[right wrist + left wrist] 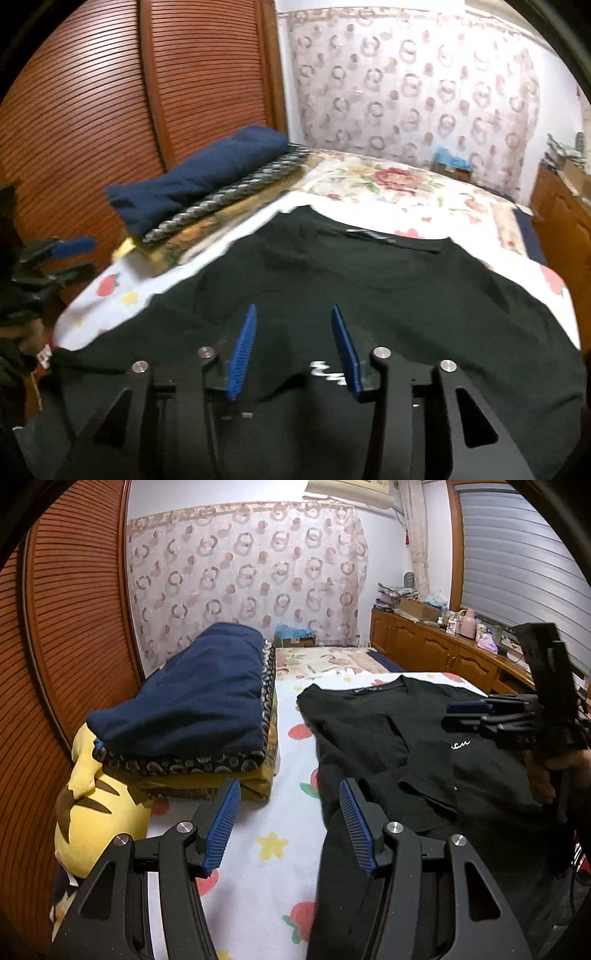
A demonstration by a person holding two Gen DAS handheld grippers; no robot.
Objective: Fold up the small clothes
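Note:
A black T-shirt [424, 753] lies front up on the fruit-print bedsheet [266, 834], its collar at the far end and one side folded inward over the chest. My left gripper [288, 794] hangs open over the shirt's left edge, one pad above the sheet and one above the cloth, holding nothing. In the left wrist view my right gripper [452, 714] reaches in from the right, held by a hand [565, 764]. In the right wrist view, the right gripper [293, 314] stands open just above the black T-shirt [406, 288] near its white chest lettering [325, 371], with nothing pinched. The left gripper [79, 258] shows at that view's left edge.
A stack of folded bedding topped by a navy blanket [199, 698] lies left of the shirt, with a yellow plush toy [96, 819] at its near end. A louvred wooden wardrobe [74, 627] stands behind them. A wooden cabinet [436, 653] with clutter lines the right wall.

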